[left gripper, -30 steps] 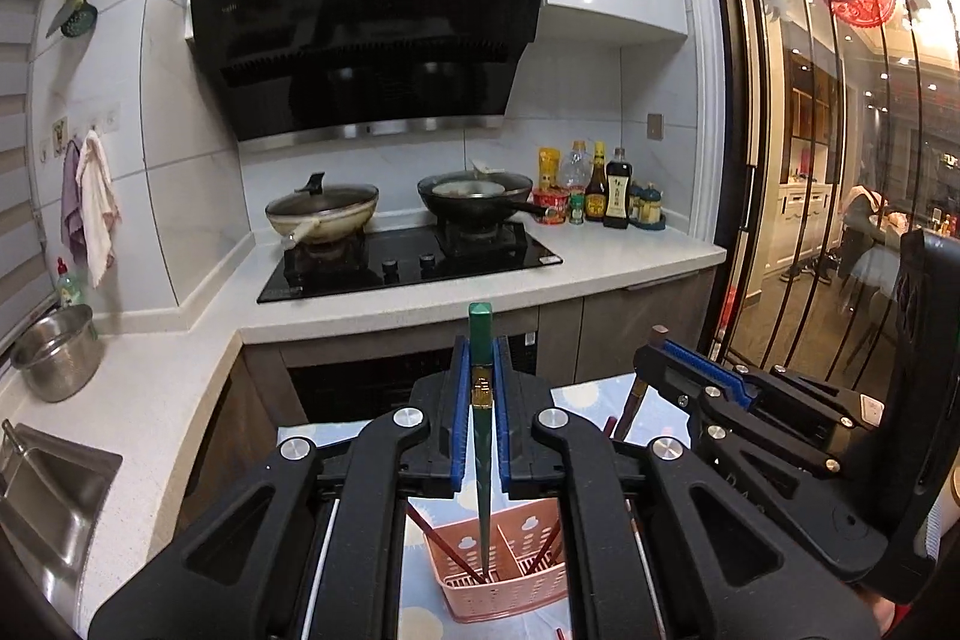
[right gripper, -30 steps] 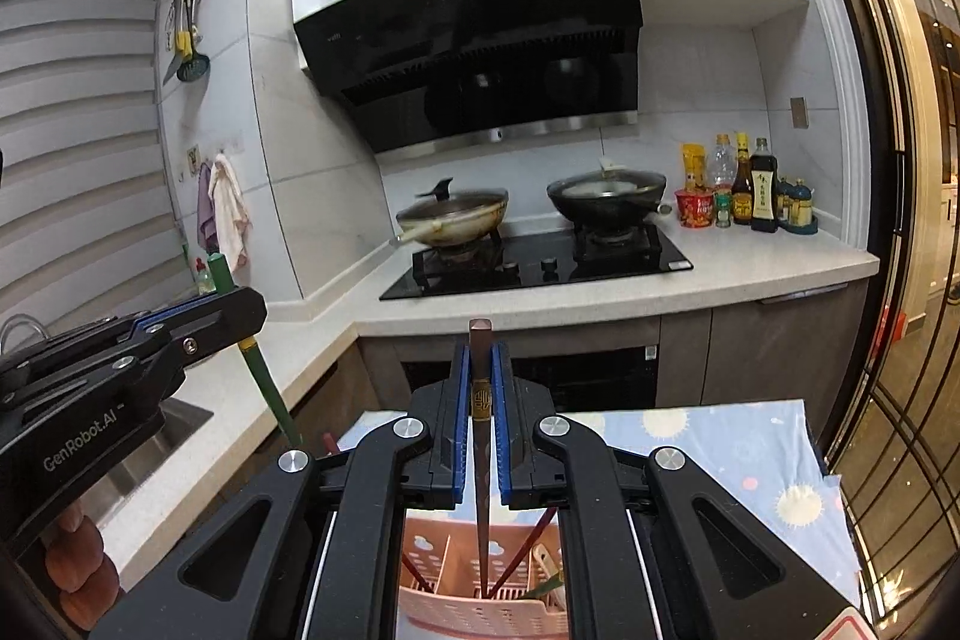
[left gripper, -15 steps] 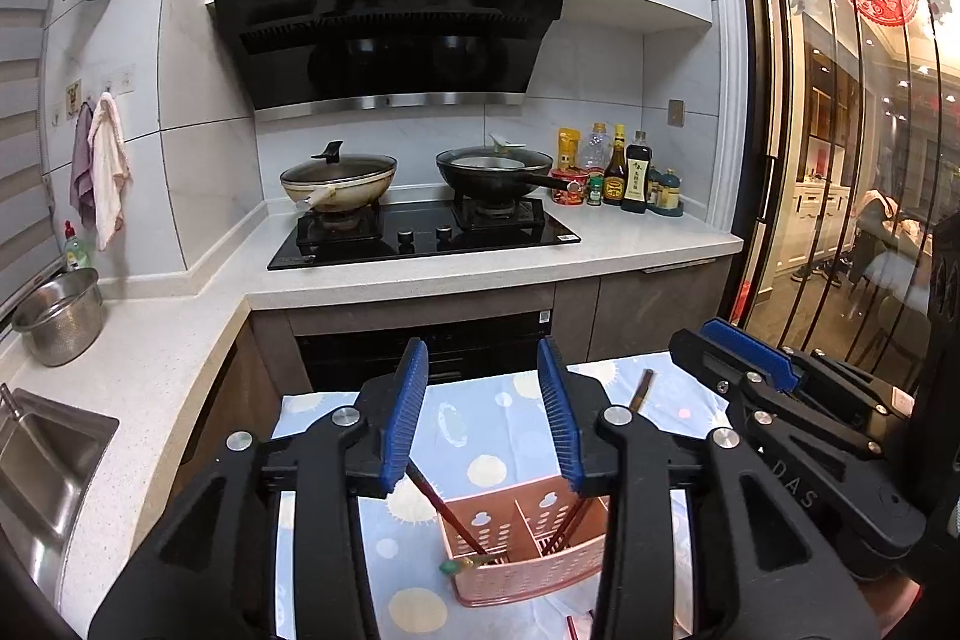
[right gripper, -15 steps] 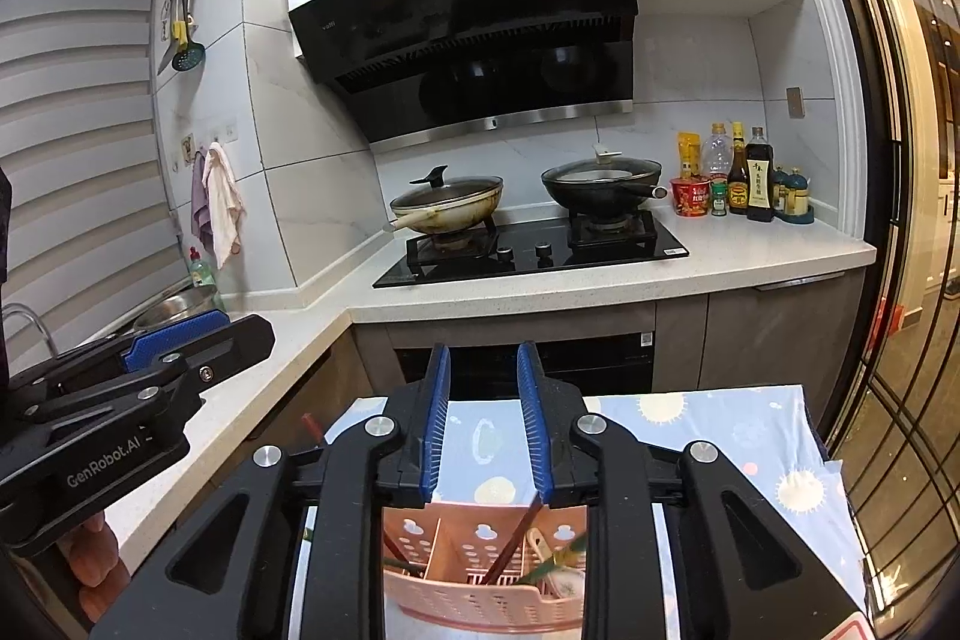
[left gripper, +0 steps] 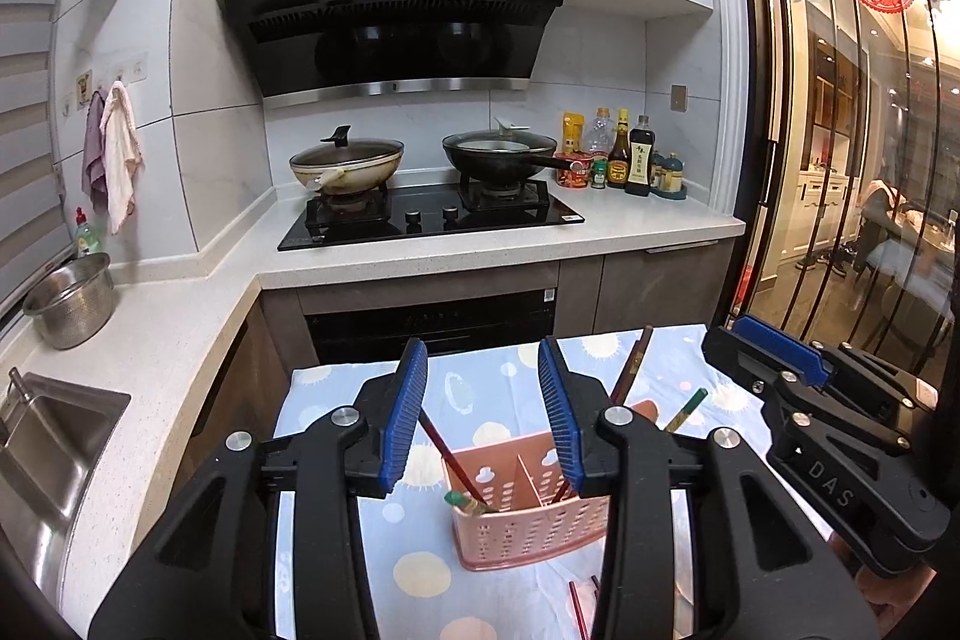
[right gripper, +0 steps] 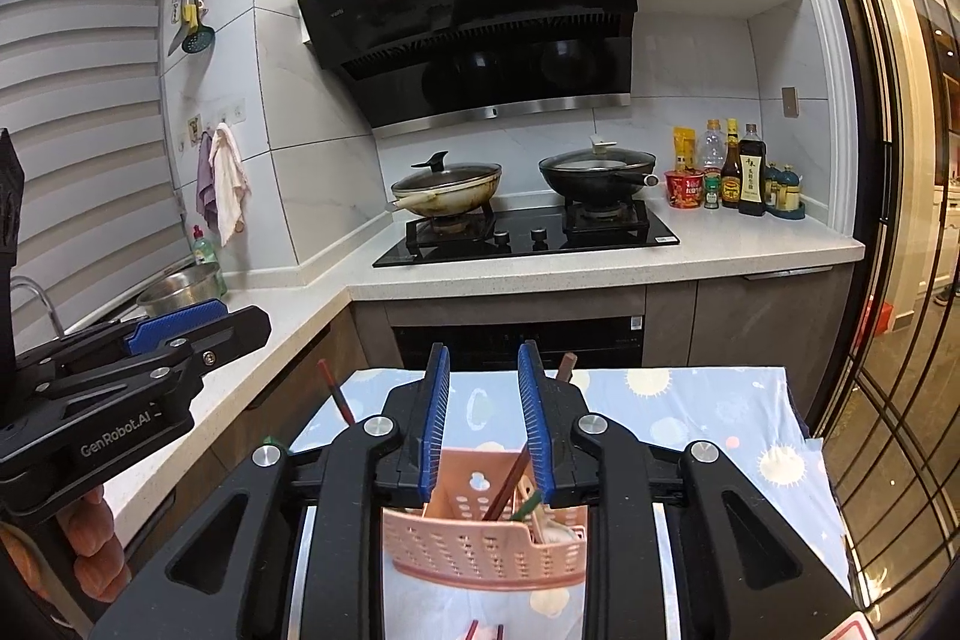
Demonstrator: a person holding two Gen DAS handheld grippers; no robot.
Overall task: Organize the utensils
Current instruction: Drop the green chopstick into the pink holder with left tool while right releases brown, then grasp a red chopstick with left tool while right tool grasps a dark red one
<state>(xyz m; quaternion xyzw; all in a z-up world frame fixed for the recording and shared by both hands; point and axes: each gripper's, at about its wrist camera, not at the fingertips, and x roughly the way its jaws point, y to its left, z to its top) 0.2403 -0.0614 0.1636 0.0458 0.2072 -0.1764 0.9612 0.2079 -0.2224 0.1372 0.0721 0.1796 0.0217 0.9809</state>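
My left gripper (left gripper: 483, 415) and right gripper (right gripper: 483, 427) both gape wide with nothing between the pads. Below each, low in the frame's centre, the pink basket (left gripper: 528, 526) sits on the dotted cloth (left gripper: 420, 574) over the bench, chopsticks (left gripper: 447, 457) leaning in its compartments.
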